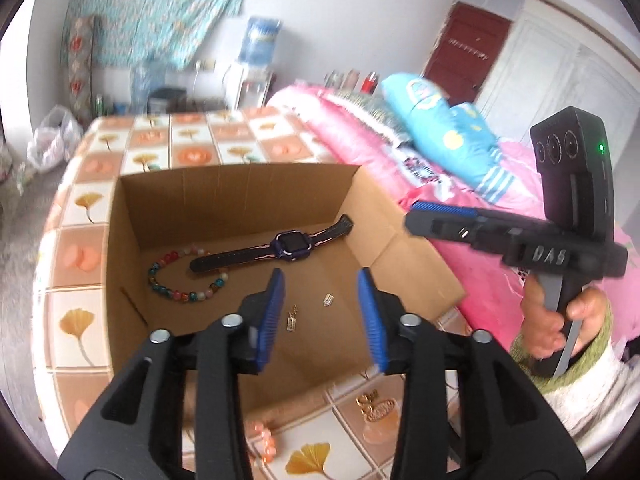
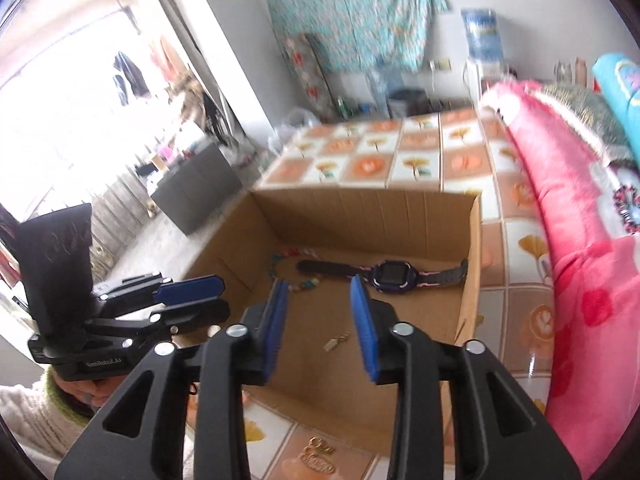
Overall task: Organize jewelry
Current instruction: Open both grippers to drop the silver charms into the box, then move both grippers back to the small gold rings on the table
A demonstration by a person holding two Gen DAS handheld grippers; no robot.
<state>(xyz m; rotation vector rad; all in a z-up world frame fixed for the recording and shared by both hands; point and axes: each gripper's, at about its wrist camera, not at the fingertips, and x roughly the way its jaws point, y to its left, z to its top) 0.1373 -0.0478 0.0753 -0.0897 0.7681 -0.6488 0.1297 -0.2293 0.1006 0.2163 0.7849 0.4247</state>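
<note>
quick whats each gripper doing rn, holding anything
left gripper: open, empty, above the cardboard box.
right gripper: open, empty, above the same box.

— Where did the left wrist view look from?
— From behind the left claw (image 1: 320, 312), close above the near edge of the cardboard box (image 1: 240, 196), facing down into it and across the bed (image 1: 192, 140) toward the far wall.
— And the right wrist view?
— Behind the right claw (image 2: 318, 320), just as close, facing much the same way from further right.
— What did they share?
— The box floor with the watch (image 1: 280, 246) and bead bracelet (image 1: 180, 276), the bed, and each other's claw at the frame's edge.
</note>
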